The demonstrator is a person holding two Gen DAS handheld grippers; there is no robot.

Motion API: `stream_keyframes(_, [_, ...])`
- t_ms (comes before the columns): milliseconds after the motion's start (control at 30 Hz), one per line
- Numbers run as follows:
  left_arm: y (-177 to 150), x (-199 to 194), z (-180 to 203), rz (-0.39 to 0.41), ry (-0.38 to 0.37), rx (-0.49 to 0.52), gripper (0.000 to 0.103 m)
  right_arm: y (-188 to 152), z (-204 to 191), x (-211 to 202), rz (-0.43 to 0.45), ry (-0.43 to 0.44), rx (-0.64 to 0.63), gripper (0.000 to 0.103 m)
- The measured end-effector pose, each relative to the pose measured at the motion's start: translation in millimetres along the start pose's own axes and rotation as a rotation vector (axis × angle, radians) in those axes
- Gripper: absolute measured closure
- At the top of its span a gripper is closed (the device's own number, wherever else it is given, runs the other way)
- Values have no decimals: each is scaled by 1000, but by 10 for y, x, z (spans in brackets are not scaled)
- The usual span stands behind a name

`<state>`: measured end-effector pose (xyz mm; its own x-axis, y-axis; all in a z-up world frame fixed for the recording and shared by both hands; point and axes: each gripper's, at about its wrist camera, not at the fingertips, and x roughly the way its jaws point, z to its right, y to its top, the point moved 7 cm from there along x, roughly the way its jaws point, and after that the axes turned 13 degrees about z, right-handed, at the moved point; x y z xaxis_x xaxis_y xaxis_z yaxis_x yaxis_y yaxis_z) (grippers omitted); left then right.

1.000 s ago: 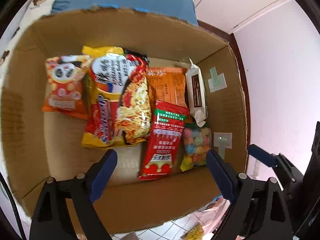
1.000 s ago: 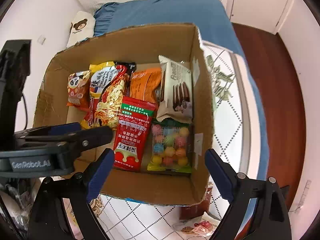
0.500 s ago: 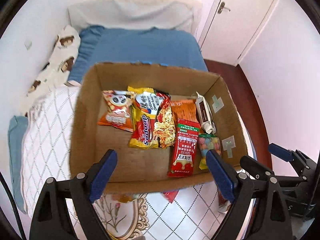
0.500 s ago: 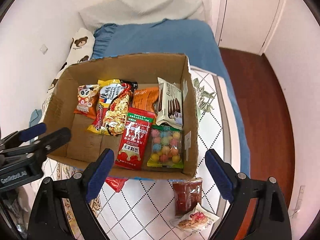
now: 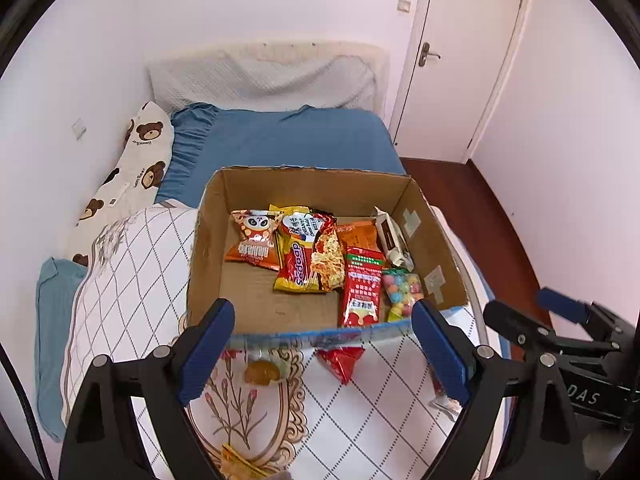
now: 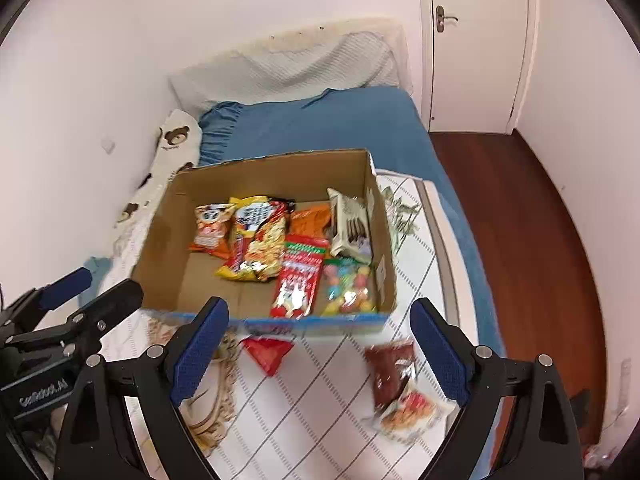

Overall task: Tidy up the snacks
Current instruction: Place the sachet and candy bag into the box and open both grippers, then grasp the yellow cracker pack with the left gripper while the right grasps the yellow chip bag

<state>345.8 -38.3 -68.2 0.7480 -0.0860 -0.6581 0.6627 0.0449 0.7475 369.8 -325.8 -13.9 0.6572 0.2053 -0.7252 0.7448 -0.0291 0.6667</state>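
A cardboard box [image 5: 304, 188] sits on the bed and also shows in the right wrist view [image 6: 260, 168]. It holds several snack packs: a panda pack [image 5: 256, 240], a noodle pack [image 5: 308, 256], a red sachet [image 5: 362, 288] and a candy bag [image 5: 402, 290]. Loose in front of the box lie a red packet [image 5: 340, 362], a small brown snack [image 5: 262, 372], a dark red pack [image 6: 390, 370] and a clear biscuit pack [image 6: 410, 408]. My left gripper [image 5: 322, 350] is open and empty above the quilt. My right gripper [image 6: 320, 350] is open and empty too.
A white quilt with a diamond pattern [image 5: 132, 264] covers the near bed. Beyond it are a blue sheet [image 5: 288, 140], a bear-print pillow [image 5: 132, 176] and a headboard. A door [image 5: 456, 56] and wooden floor [image 6: 520, 220] lie to the right.
Both grippers have pulled back and up from the box. The box now looks smaller, and the loose snacks on the quilt in front of it have come into view.
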Motion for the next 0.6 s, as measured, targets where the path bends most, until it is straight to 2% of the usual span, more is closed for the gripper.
stream_keyframes(133, [-323,-166,-44,-29,-8,-7,12,-296,45,-261,-31,46,50,9])
stream_keyframes(167, [-488,-190,-52,-47,0,11,12,-401,73,-309,-44,52,67,9])
stream_keyframes(333, [-1291,-145,-104,-178,29,66,12,-1233,368,-479,-179,55,224,9])
stream_keyframes(400, [-1636,-84,-152,-255,23,57,12,-1677,558,-502,-255,43,314,9])
stream_keyframes(467, [-1951,-46,-211,-328,36,49,12,-2024,731,-497,-310,-6,333,9])
stream_keyframes(600, [-2309,-45,-282,-392,48,46,12,-2787,1142,-437,-430,-85,493,9])
